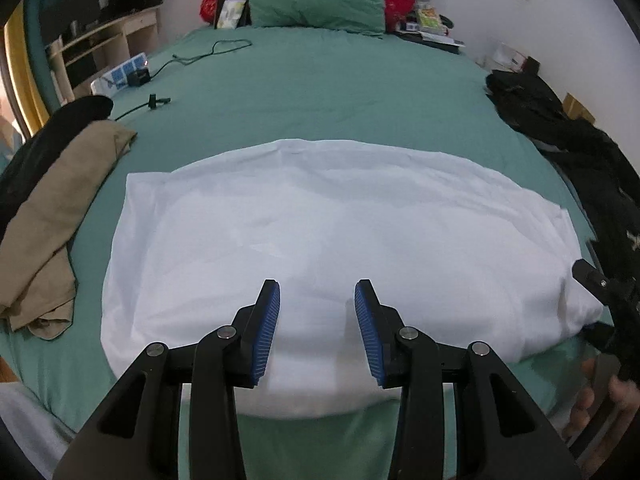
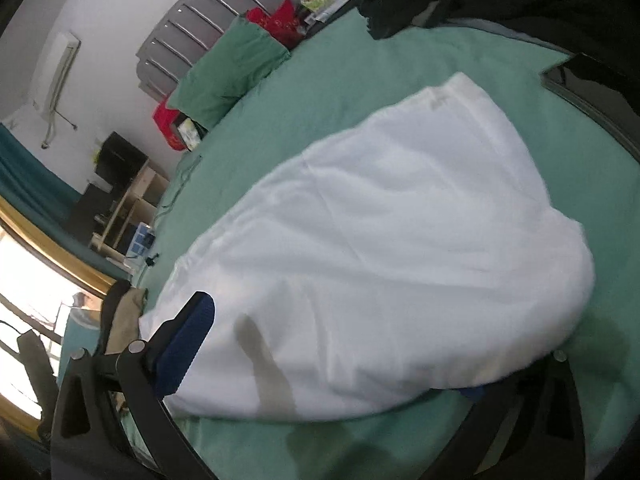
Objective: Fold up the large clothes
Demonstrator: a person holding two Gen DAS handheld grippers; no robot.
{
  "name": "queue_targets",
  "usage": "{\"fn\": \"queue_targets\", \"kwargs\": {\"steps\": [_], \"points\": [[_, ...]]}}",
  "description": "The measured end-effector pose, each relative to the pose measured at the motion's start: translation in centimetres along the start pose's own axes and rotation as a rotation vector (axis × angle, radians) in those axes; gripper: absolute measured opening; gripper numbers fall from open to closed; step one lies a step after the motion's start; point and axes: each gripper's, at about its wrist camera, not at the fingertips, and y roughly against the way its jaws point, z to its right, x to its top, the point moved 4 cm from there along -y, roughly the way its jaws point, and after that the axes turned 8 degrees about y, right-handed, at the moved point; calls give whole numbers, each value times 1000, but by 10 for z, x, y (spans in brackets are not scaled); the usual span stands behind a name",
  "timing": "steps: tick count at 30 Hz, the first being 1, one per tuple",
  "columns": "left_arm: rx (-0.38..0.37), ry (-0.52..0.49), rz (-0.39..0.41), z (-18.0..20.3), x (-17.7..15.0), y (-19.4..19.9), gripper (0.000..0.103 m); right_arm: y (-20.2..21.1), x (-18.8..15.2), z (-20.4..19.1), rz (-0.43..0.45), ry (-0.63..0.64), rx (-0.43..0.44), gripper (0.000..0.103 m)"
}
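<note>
Both wrist views angled down, close; share white garment (image 1: 336,240).

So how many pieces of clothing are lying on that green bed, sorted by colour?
White: 1, the folded white garment
Tan: 1, the tan garment
Black: 2, the black garment beside the tan one and the black pile; pieces in it unclear
Total: 4

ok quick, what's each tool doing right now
left tool: open, nothing between its pads, above the white garment.
right tool: open wide, gripping nothing, white garment lying loose between its fingers.
</note>
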Motion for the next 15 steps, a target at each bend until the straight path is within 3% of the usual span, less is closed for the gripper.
{"fn": "queue_targets", "kwargs": {"steps": [3,10,13,15], "points": [[-11,13,9,0,9,-2,41,-7,7,-6,12,-22,39,103],[-170,51,7,22,23,-13,41,-31,21,0,75,-48,28,103],[-209,34,-20,39,21,-28,41,-35,19,-8,67,9,-26,103],[-206,40,-76,46,14,-48,41,-35,18,-12,60,21,-12,103]]}}
